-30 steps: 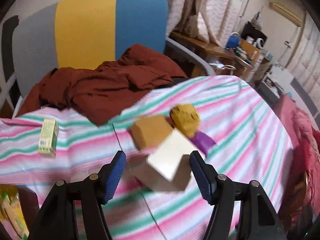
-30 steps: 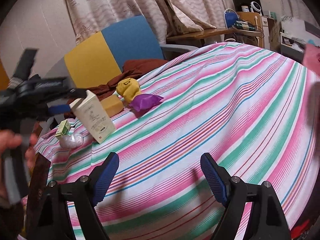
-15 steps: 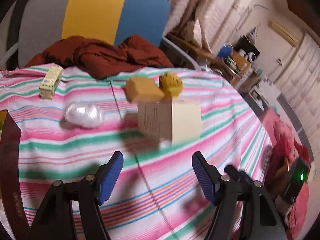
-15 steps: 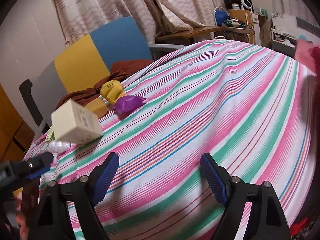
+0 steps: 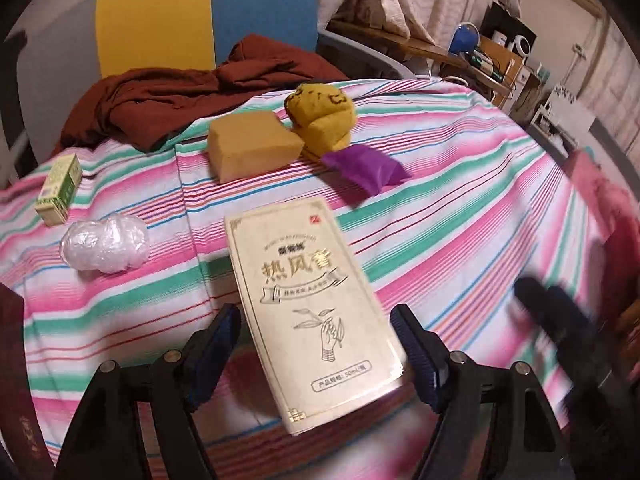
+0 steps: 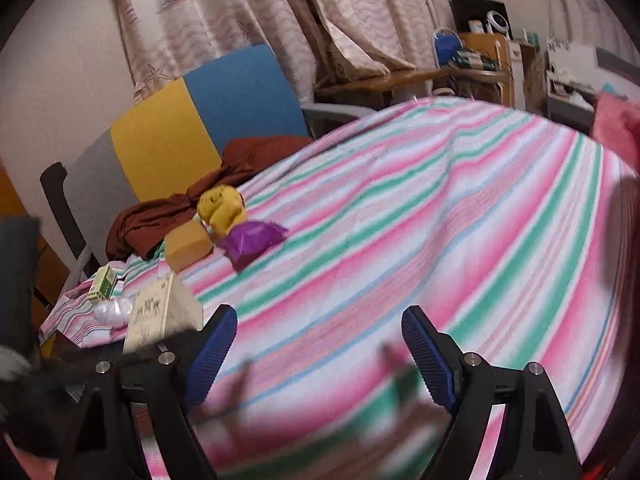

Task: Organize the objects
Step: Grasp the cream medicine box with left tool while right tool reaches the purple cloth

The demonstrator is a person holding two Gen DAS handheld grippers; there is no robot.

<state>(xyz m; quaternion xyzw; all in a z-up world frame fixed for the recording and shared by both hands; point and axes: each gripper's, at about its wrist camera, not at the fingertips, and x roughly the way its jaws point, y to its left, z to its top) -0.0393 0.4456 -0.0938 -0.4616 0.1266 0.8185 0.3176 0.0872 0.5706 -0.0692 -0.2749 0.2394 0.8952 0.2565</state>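
Observation:
A cream box with gold Chinese print [image 5: 316, 304] lies on the striped cloth [image 5: 460, 184] between the fingers of my left gripper [image 5: 316, 344], whose jaws stand wide open and apart from it. The box also shows in the right wrist view [image 6: 160, 312]. Beyond it lie a tan sponge block [image 5: 252, 144], a yellow plush [image 5: 322, 116], a purple pouch [image 5: 362, 166], a clear plastic wad [image 5: 104, 248] and a small green box [image 5: 60, 188]. My right gripper [image 6: 318, 344] is open and empty above the cloth.
A maroon garment [image 5: 192, 92] is heaped at the far table edge against a yellow and blue chair [image 5: 208, 12]. A dark brown object [image 5: 12, 380] stands at the left edge. A cluttered desk [image 5: 480, 56] is far right.
The cream box has gone from tilted in the air to lying flat on the cloth between my open left fingers. The left gripper drew back and lower. The right view shifted slightly.

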